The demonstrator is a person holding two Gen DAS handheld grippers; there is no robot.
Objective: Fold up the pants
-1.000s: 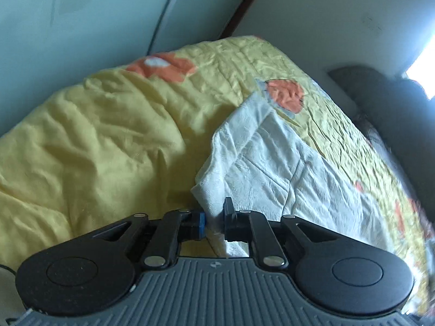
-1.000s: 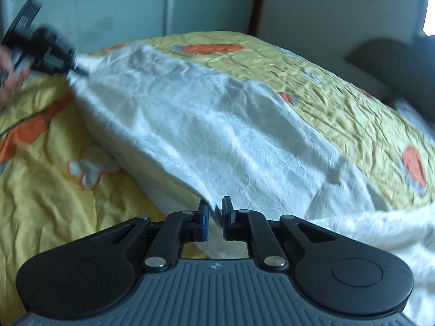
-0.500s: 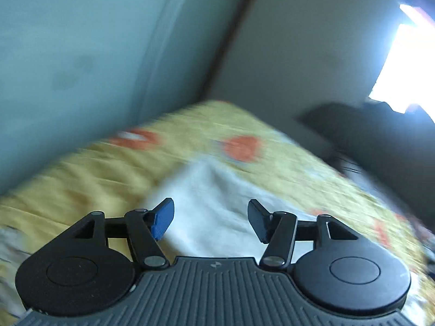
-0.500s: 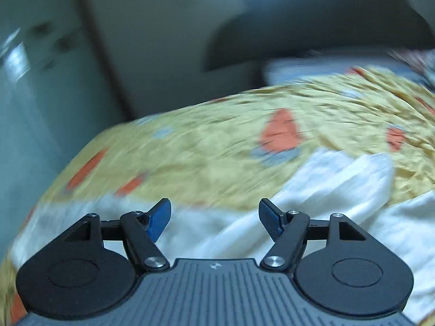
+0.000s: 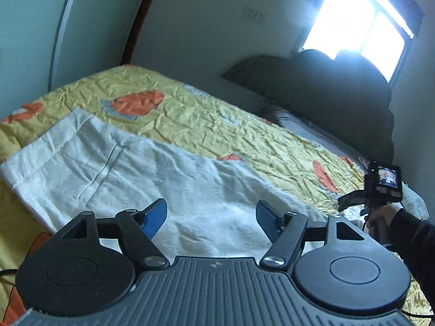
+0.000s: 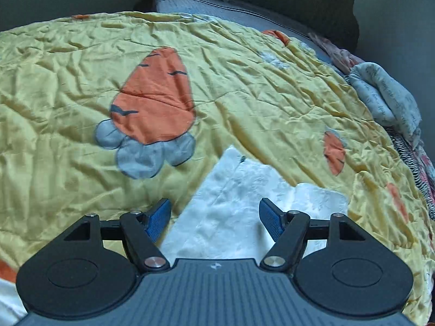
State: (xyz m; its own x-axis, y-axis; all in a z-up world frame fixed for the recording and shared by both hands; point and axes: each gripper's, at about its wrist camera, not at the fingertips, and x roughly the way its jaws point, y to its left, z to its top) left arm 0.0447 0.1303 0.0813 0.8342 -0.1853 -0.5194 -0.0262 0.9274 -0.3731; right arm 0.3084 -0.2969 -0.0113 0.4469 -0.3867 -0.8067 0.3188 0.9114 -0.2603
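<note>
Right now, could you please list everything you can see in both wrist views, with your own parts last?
pants: one, white, laid flat on the bedspread, leg ends below the right gripper
bedspread: one, yellow with orange carrots, covering the bed
pillow: one, pale grey, right bed edge
headboard: one, dark, under the window
window: one, bright, upper right
left gripper: fingers open, empty, above the pants
right gripper: fingers open, empty
right hand: one, dark sleeve
</note>
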